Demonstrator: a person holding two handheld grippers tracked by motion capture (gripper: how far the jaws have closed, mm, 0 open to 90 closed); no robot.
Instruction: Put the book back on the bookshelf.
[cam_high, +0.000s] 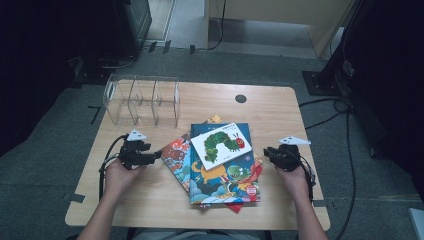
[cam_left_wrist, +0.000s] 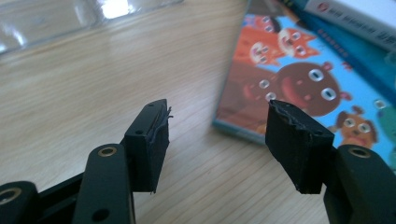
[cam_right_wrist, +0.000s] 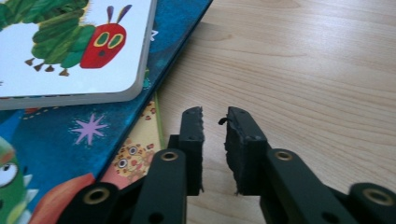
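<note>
The high view looks from above the person's side, forward and down, taking in the whole wooden surface and the floor beyond it. The left gripper view sits low and very close, looking along the left gripper across the boards toward the edge of the animal-cover book and the clear organizer behind. The right gripper view is just as near, facing over the right gripper at the caterpillar book. All three share the pile of books at the middle.
</note>
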